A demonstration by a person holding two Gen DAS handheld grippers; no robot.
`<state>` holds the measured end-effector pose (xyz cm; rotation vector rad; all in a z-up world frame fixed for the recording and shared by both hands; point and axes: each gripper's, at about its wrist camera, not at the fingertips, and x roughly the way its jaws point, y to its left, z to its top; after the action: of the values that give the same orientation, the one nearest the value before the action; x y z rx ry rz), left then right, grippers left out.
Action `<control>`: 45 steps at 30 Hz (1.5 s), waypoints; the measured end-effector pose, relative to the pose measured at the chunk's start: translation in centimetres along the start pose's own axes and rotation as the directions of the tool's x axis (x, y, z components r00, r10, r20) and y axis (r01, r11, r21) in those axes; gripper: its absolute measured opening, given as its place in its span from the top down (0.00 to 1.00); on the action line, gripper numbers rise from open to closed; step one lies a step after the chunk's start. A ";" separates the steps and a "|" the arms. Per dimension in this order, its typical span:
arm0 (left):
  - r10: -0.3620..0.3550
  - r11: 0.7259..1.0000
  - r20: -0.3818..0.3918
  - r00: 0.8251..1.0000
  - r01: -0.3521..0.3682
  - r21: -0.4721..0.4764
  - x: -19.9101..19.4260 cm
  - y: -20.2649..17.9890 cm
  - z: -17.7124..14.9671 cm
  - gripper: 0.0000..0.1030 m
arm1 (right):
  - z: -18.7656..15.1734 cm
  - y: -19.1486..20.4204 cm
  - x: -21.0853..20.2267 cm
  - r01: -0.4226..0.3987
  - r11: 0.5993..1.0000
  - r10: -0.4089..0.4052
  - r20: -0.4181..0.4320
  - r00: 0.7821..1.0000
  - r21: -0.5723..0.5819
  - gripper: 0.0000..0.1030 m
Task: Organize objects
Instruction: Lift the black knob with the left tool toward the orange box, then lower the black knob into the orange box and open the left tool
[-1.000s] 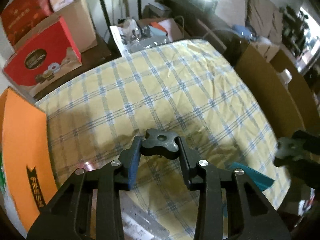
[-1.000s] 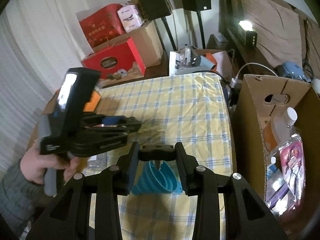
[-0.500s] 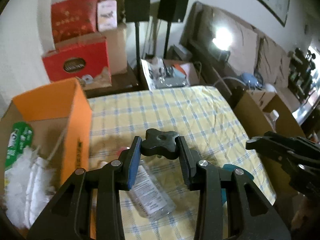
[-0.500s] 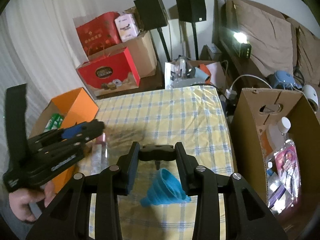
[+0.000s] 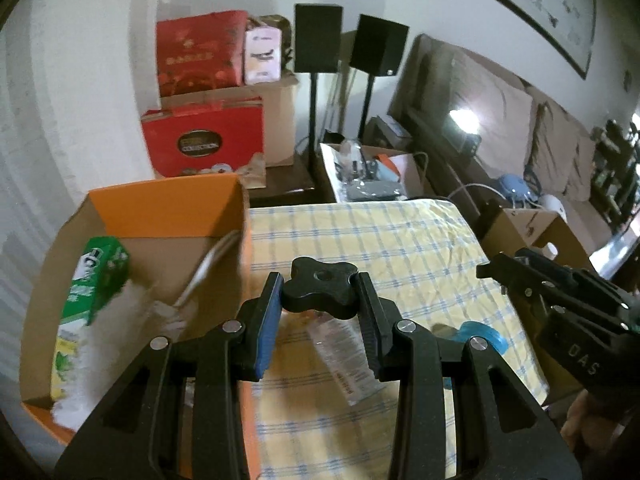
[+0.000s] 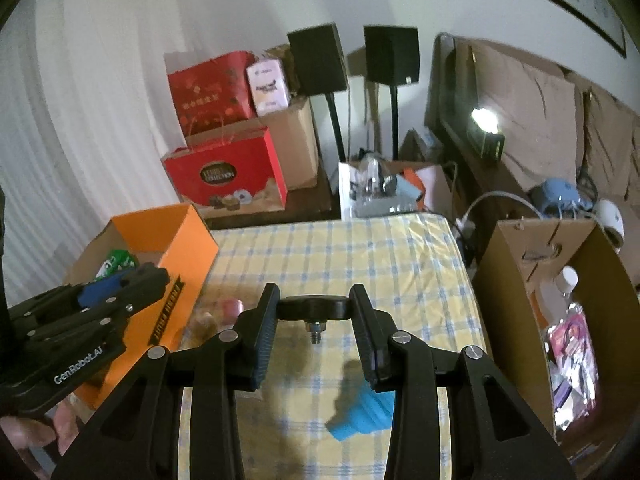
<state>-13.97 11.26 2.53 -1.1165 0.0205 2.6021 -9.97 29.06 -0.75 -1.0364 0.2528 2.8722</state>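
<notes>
We see a checked cloth table (image 6: 360, 248). Left of our grippers stands an orange cardboard box (image 6: 172, 240). Below them lies a ribbed blue funnel (image 6: 362, 416). Left gripper (image 5: 320, 312) and right gripper (image 6: 312, 320) each clamp a black knob.

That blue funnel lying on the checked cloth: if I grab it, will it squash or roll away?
The blue funnel looks ribbed like a collapsible one, so it would probably flex or fold under a firm pinch. It lies on its side on the checked cloth, so a nudge may roll it in a curve, though the fabric should slow it. It is likely light for its size.
</notes>
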 end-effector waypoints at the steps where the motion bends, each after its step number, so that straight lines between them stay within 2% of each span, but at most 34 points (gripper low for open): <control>1: 0.004 1.000 0.004 1.000 -0.004 -0.004 -0.3 0.3 0.0 0.67 | 0.1 0.5 -0.1 0.004 1.000 -0.004 0.009 1.000 -0.010 0.65; 8: 0.043 0.998 0.028 0.999 -0.042 -0.036 -1.9 3.1 -0.3 0.67 | 0.4 3.9 -0.6 0.018 0.998 -0.015 0.044 0.999 -0.068 0.65; 13: 0.063 0.997 0.035 0.997 -0.061 -0.054 -2.8 5.2 -0.7 0.67 | 0.3 6.4 -0.2 -0.011 0.996 0.014 0.034 0.999 -0.084 0.65; 25: 0.071 0.993 -0.004 0.997 -0.071 -0.095 -3.5 10.4 -2.3 0.67 | -0.2 12.6 1.7 -0.116 0.986 0.115 -0.015 0.993 -0.116 0.65; 31: 0.043 0.991 -0.038 0.998 -0.048 -0.123 -2.4 12.4 -2.3 0.67 | -0.5 15.1 3.2 -0.193 0.974 0.187 -0.059 0.981 -0.121 0.65; 36: 0.028 0.989 -0.074 0.997 -0.039 -0.142 -0.7 13.6 -1.9 0.67 | -0.3 16.4 5.0 -0.264 0.960 0.254 -0.105 0.962 -0.095 0.65; 45: 0.032 0.985 -0.108 0.994 -0.050 -0.164 2.3 15.2 -1.1 0.67 | 0.4 17.3 8.5 -0.284 0.955 0.268 -0.153 0.951 -0.089 0.65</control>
<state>-19.07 -2.71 -1.51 -1.3231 -0.1553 2.6178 -18.97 12.26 -3.64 -1.3235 0.2713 3.0941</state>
